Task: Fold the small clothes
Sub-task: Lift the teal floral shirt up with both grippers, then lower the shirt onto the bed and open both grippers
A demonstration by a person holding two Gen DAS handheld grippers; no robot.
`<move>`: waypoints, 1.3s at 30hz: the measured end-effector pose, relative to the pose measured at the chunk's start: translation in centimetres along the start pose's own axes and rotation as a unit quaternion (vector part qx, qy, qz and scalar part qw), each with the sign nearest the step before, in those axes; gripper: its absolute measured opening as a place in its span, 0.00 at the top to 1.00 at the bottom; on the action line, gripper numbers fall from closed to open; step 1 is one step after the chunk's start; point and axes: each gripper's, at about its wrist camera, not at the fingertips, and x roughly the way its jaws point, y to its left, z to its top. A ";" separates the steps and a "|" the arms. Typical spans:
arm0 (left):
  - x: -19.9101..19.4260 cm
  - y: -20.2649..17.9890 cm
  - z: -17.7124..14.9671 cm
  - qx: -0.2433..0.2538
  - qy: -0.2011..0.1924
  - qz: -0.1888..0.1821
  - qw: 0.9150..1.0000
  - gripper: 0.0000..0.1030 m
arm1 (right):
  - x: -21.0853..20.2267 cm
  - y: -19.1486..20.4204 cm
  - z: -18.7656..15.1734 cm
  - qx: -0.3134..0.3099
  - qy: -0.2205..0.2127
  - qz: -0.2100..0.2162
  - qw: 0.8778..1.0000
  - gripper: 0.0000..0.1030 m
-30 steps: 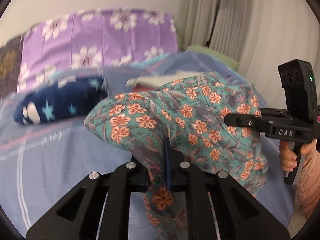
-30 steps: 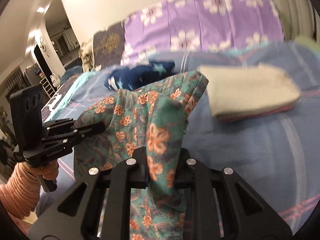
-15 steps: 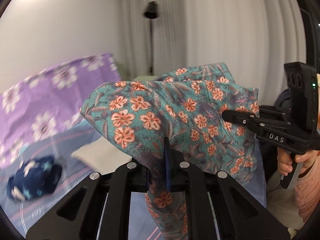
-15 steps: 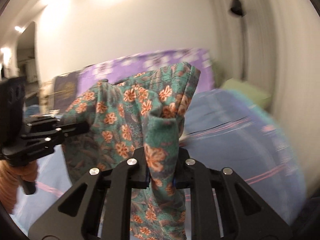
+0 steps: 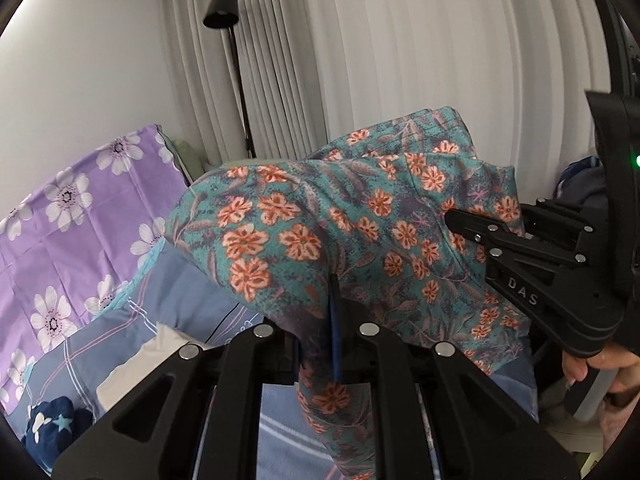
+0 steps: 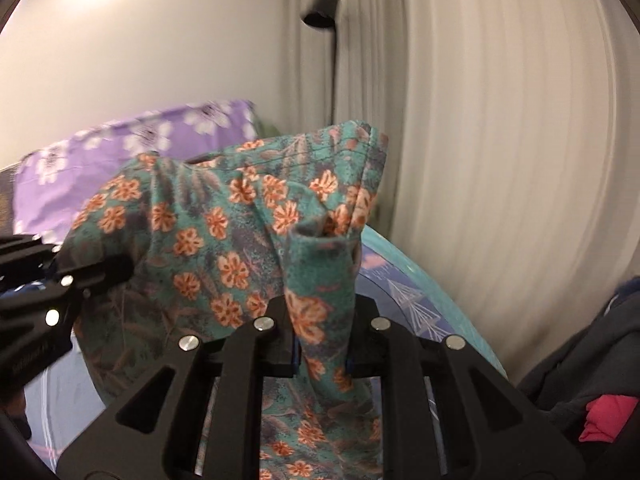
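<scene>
Both cams sit just behind their own tool, looking fwd along the fingers, tilted slightly down.

Left wrist cam: very close on the floral garment (image 5: 360, 232), facing the curtain (image 5: 440, 60) and floor lamp (image 5: 222, 10); the right tool (image 5: 452, 216) shows at its right edge.

Right wrist cam: equally close, faces same corner. Shared: garment, curtain, lamp, purple pillow (image 5: 80, 208), bed (image 5: 168, 288).

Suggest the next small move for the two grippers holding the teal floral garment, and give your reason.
Probably draw the left gripper and right gripper apart. Both are shut on the teal cotton garment with orange flowers, which hangs bunched and sagging between them above the blue checked bedsheet; stretching it flat should precede laying it down.
</scene>
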 end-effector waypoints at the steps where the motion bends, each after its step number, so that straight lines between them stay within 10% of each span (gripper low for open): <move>1: 1.3 0.0 0.3 0.002 0.006 0.002 1.000 0.89 | 1.4 0.3 0.1 -0.002 0.008 -0.012 1.000 0.86; 5: 6.0 0.8 1.3 0.001 0.020 0.024 1.000 0.83 | 6.1 0.9 1.3 0.012 0.023 -0.035 0.999 0.85; 8: 9.6 2.1 0.6 0.007 0.043 0.100 0.994 0.52 | 10.3 1.4 1.4 -0.001 0.007 -0.077 0.997 0.75; 10: 10.7 2.9 -1.1 0.012 0.056 0.152 0.987 0.36 | 14.3 1.5 -0.1 -0.033 0.042 -0.171 0.984 0.15; 12: 11.0 3.8 -3.4 0.007 0.067 0.132 0.989 0.35 | 17.2 1.2 -2.7 -0.034 0.104 -0.173 0.979 0.27; 16: 12.4 3.9 -8.9 0.023 0.113 0.079 0.990 0.35 | 19.4 1.5 -9.7 0.012 0.156 -0.045 0.987 0.47; 20: 14.9 0.8 -13.3 0.057 0.176 0.054 0.981 0.35 | 19.3 2.3 -12.4 0.010 0.111 -0.068 0.991 0.45; 24: 14.3 -0.1 -15.0 0.061 0.136 0.095 0.984 0.35 | 18.6 1.4 -12.6 0.042 0.124 -0.042 0.990 0.44; 31: 11.0 2.9 -15.4 -0.062 0.121 0.015 0.991 0.36 | 14.8 -1.6 -14.4 0.095 0.134 0.018 0.986 0.45; 34: 8.8 2.8 -14.8 -0.096 0.085 -0.022 0.992 0.41 | 12.4 -4.1 -14.7 0.153 0.134 0.065 0.977 0.84; 36: 8.4 2.1 -13.8 -0.104 0.068 -0.044 0.991 0.65 | 11.5 -5.6 -14.3 0.179 0.128 0.060 0.974 0.89; 39: 8.9 0.0 -13.0 -0.076 0.077 -0.061 0.992 0.70 | 11.4 -7.1 -13.7 0.206 0.141 0.070 0.966 0.86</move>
